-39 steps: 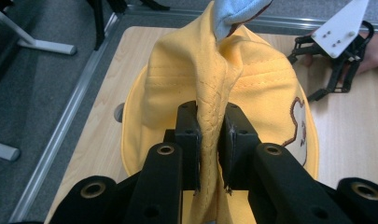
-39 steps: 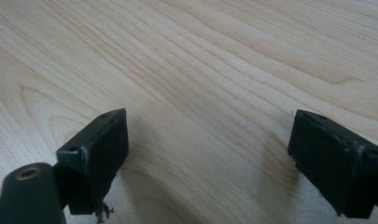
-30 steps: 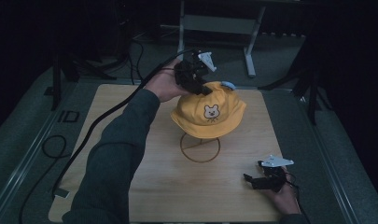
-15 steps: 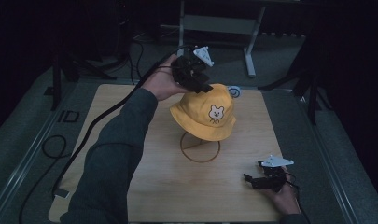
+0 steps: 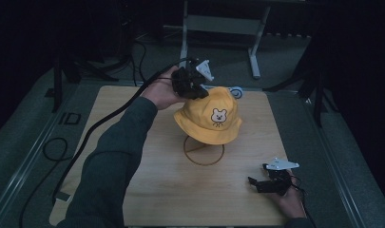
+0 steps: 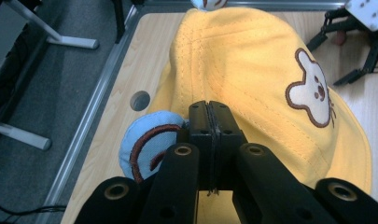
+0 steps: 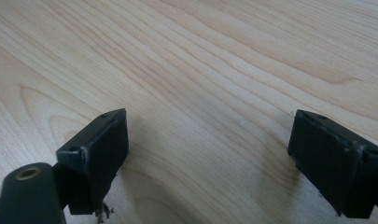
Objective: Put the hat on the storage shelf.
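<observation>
Left gripper (image 6: pixel 209 109) jaws pressed together at far edge of yellow hat (image 5: pixel 210 116); whether fabric is pinched between them, cannot tell. Hat sits on wire stand (image 5: pixel 204 151) at table (image 5: pixel 157 185) centre, bear face toward camera; stand's upper part hidden. Right gripper (image 7: pixel 207 154) jaws spread, near-right.

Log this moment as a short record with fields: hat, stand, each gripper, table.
hat: yellow bucket hat with a bear patch, sitting on the stand
stand: wire ring base under the hat
left gripper: at the hat's far side, fingers pressed together at the yellow fabric; whether they pinch it is unclear
right gripper: open, low over bare wood near the table's front right
table: light wooden top
</observation>
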Motion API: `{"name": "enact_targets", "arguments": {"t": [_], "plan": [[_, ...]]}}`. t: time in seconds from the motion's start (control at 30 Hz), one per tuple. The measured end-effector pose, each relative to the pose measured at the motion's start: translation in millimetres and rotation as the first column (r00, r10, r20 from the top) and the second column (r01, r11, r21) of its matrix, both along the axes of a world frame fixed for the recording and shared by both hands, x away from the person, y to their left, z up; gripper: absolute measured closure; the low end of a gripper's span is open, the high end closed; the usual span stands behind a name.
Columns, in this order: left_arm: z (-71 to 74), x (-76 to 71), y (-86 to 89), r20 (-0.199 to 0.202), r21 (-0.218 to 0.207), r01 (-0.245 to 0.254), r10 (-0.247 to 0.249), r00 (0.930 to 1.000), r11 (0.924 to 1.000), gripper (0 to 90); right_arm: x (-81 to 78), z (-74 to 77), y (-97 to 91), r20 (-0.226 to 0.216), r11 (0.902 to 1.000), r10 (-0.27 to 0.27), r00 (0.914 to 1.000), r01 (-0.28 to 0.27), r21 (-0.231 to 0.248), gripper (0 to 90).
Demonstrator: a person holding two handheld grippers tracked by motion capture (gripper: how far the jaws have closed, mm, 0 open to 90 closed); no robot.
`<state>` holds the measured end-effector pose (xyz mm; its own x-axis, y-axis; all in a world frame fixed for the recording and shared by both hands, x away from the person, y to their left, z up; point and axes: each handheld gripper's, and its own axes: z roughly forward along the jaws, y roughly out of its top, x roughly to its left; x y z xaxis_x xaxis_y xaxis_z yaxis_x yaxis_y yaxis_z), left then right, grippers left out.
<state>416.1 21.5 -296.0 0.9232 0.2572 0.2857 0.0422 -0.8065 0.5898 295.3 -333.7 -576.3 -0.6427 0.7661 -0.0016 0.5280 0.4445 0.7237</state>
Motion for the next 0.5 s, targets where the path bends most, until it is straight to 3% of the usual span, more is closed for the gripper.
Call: {"name": "enact_targets", "arguments": {"t": [0.33, 0.5], "plan": [[-10.9, -8.0, 10.8, -0.041, -0.003, 0.024, -0.024, 0.9988, 0.9997, 89.5, 0.0, 0.0, 0.0, 0.0, 1.0, 0.0, 1.0, 0.0, 0.0, 12.1], [-11.9, -7.9, 18.0, -0.055, -0.039, 0.023, -0.025, 0.9982, 0.999, 88.5, 0.0, 0.0, 0.1, 0.0, 1.0, 0.0, 1.0, 0.0, 0.0, 12.1]]}}
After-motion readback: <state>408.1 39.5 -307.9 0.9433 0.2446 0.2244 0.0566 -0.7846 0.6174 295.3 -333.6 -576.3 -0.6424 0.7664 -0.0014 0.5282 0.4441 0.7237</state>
